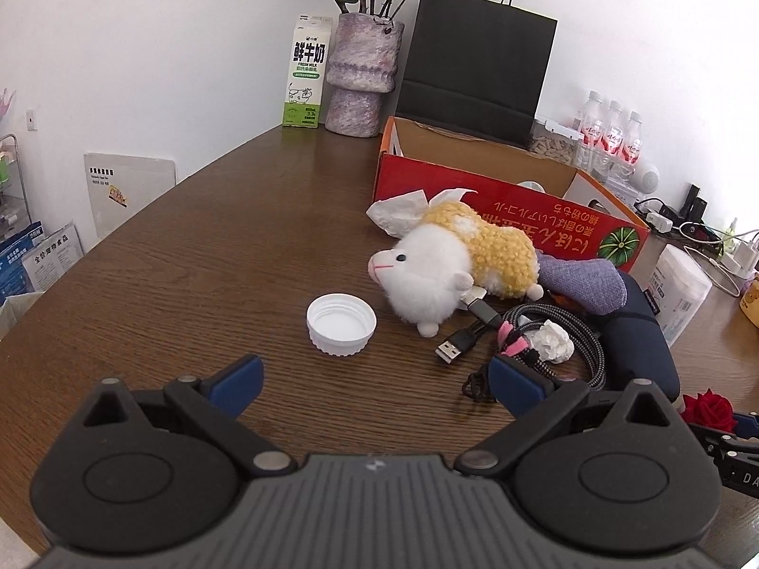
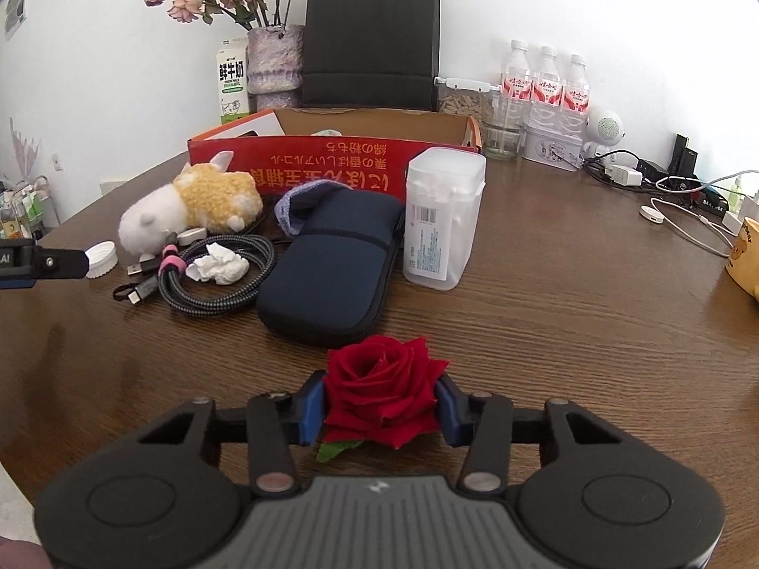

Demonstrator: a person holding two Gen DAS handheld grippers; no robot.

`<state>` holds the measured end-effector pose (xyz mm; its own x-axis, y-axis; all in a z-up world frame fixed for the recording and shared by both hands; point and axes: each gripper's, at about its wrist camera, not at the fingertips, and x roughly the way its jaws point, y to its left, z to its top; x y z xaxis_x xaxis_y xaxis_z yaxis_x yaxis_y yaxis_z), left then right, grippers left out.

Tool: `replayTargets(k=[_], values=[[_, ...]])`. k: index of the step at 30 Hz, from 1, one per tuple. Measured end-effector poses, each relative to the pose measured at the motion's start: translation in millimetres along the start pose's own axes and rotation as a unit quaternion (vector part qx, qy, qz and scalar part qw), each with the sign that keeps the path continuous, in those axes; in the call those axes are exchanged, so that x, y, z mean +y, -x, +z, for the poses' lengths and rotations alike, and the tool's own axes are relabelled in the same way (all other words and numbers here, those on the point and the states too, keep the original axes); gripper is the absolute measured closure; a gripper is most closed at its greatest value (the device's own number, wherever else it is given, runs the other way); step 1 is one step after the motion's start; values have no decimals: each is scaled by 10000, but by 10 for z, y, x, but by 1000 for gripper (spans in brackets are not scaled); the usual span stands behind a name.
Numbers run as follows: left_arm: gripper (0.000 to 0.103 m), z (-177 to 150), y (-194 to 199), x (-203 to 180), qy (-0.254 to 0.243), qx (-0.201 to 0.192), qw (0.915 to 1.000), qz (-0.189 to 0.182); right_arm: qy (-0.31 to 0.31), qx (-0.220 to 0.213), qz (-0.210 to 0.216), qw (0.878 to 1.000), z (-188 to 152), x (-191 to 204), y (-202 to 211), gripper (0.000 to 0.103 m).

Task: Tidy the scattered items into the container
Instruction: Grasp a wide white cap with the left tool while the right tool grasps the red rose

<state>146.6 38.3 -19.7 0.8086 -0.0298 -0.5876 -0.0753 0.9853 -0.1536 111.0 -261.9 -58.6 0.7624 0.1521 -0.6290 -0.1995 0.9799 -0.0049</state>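
Note:
My right gripper (image 2: 382, 396) is shut on a red rose (image 2: 382, 391) just above the wooden table. My left gripper (image 1: 374, 377) is open and empty, a little short of a white bottle cap (image 1: 340, 324). Beyond lie a white-and-yellow plush animal (image 1: 455, 268), a coiled braided cable (image 2: 213, 275), a crumpled tissue (image 2: 218, 269), a dark blue pouch (image 2: 332, 268), a purple cloth (image 1: 583, 277) and a clear plastic box (image 2: 443, 218). The red open cardboard box (image 2: 332, 163) stands behind them.
A black paper bag (image 2: 372, 42), a vase of dried flowers (image 2: 275, 59) and a milk carton (image 2: 232, 78) stand at the back wall. Water bottles (image 2: 545, 80), a tin, chargers and cables (image 2: 664, 189) sit at the right. A yellow mug (image 2: 747, 256) is at the right edge.

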Motion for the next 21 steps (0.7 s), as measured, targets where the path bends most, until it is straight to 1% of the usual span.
replayTargets(k=[2, 13, 21], values=[[0, -1, -12, 13, -3, -3, 10000, 13, -13, -36, 91, 10000, 7, -11, 6, 62], [0, 39, -96, 25, -126, -22, 9999, 75, -19, -236, -11, 9997, 134, -61, -4, 63], [0, 137, -240, 52, -169, 1, 9994, 316, -54, -322, -16, 9995, 223, -99, -75, 63]])
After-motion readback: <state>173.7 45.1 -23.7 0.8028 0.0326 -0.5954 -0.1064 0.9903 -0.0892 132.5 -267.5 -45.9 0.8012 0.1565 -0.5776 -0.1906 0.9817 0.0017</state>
